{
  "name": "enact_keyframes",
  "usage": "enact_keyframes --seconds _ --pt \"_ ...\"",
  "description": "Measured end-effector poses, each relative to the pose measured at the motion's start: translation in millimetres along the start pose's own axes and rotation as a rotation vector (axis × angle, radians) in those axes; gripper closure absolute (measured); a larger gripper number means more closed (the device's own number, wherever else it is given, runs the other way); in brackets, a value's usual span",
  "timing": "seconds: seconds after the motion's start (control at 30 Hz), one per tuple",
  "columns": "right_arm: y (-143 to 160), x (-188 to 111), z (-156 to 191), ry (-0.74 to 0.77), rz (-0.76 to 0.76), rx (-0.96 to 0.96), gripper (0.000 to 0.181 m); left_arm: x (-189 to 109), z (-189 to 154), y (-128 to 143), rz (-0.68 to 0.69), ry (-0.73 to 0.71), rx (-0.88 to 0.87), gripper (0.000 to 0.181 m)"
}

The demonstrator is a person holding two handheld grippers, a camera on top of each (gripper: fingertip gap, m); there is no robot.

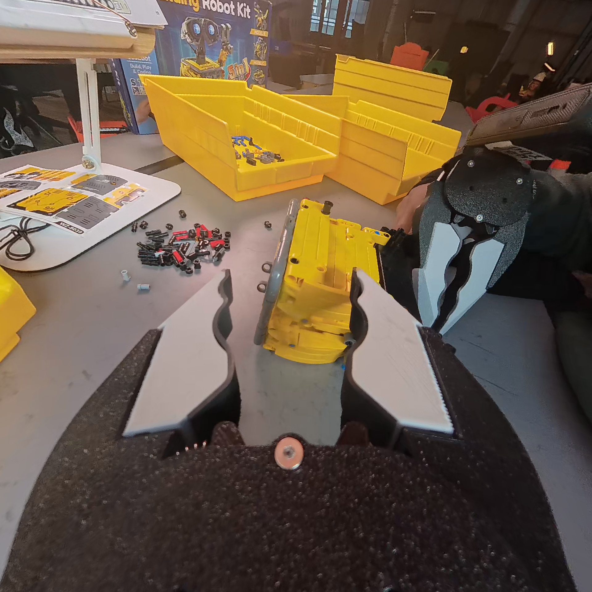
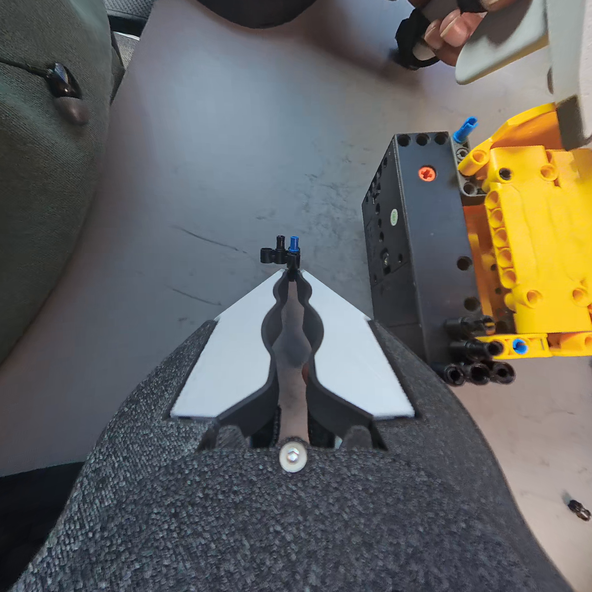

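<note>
A yellow brick-built assembly (image 1: 320, 282) lies on the grey table (image 1: 96, 320), with a black box block (image 2: 413, 230) fixed to its side. My left gripper (image 1: 291, 272) is open wide around the assembly's near end. Its right finger (image 1: 384, 336) is against the yellow side, and its left finger (image 1: 198, 326) stands clear of it. My right gripper (image 2: 292, 274) is shut on a small black connector with a blue pin (image 2: 282, 253), pinched at the fingertips above the table, left of the black block. The right gripper also shows in the left wrist view (image 1: 437, 323), beside the assembly.
A pile of black and red pins (image 1: 182, 243) and two grey pins (image 1: 134, 282) lie left of the assembly. Yellow bins (image 1: 250, 137) (image 1: 394, 150) and a kit box (image 1: 211, 38) stand behind. A sticker sheet (image 1: 64, 195) lies on a white stand base. A person's clothing (image 2: 48, 192) borders the table.
</note>
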State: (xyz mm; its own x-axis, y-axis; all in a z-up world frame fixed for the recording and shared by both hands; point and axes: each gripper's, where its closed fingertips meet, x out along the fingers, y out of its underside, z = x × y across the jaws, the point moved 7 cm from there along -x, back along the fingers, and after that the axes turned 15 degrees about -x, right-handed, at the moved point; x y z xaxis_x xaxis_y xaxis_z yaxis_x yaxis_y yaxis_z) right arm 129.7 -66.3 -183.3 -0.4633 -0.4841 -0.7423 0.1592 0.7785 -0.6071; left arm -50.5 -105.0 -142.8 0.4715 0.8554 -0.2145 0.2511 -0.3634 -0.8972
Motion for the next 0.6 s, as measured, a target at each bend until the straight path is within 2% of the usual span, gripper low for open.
enact_keyframes --seconds 0.2,0.3,0.4,0.6 --pt "-11.9 -19.1 -6.0 0.069 -0.112 -0.025 0.177 -1.2 -1.3 -0.1 -0.007 -0.006 0.017 0.109" --pt "-25.1 -32.4 -11.8 0.171 -0.213 -0.065 0.177 -2.9 -3.4 -2.2 -0.021 -0.004 0.032 0.111" --pt "-35.9 -46.0 -19.3 0.301 -0.293 -0.106 0.177 -7.6 -10.2 -8.7 -0.058 0.029 0.052 0.119" --pt "-39.8 -56.0 -29.4 0.466 -0.310 -0.149 0.177 -20.2 -35.2 -23.1 -0.123 0.143 0.103 0.135"
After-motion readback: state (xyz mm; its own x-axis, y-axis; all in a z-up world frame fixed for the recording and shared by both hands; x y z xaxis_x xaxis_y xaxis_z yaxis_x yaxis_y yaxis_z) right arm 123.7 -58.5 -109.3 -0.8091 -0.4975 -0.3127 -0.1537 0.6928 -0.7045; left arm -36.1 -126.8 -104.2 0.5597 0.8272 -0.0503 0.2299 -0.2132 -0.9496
